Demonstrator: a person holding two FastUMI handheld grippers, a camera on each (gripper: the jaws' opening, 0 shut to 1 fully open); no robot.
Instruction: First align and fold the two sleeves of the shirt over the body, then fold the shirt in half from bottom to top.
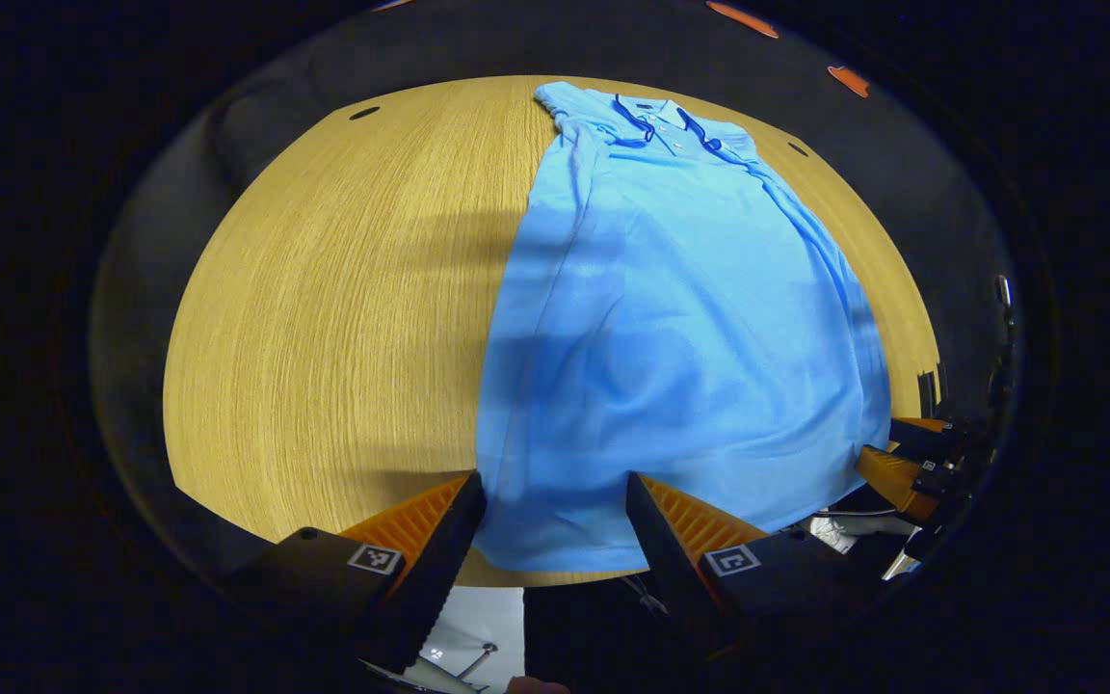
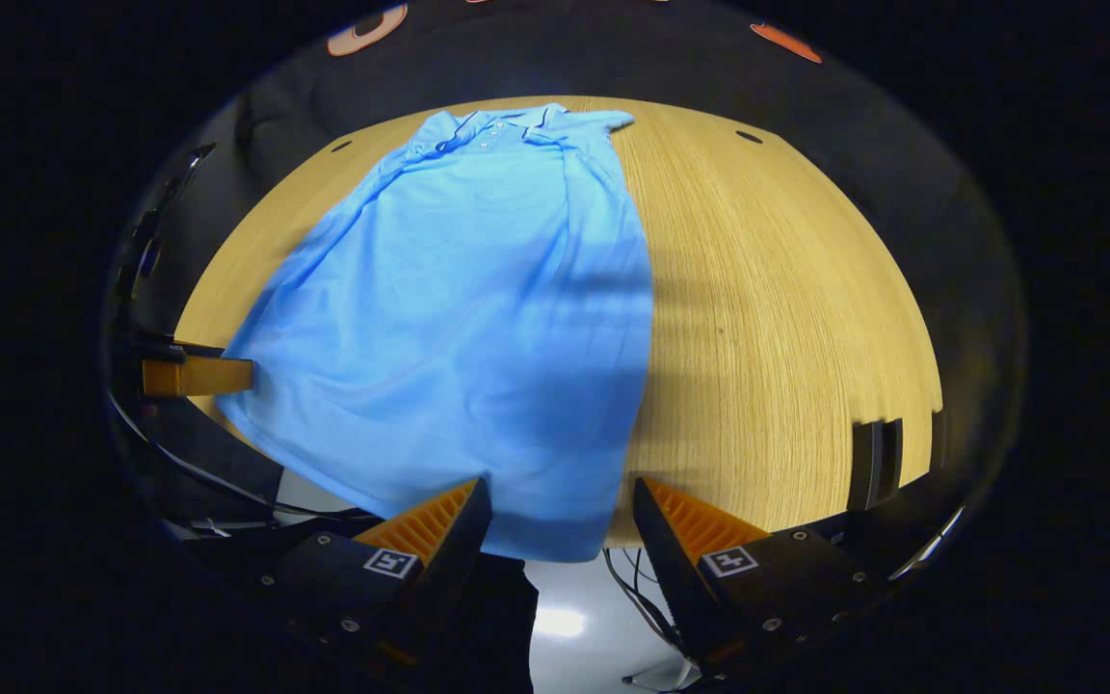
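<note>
While the light blue short-sleeved polo shirt (image 1: 680, 318) lies flat on the round wooden table (image 1: 343, 318), collar at the far edge and hem at the near edge, the left gripper (image 1: 553, 501) and right gripper (image 2: 560, 506) hover with fingers spread wide at its bottom corners.

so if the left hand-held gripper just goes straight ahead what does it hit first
Probably the shirt's bottom hem: it lies between the open left hand-held gripper fingers, on the table. Depth is unclear.
</note>
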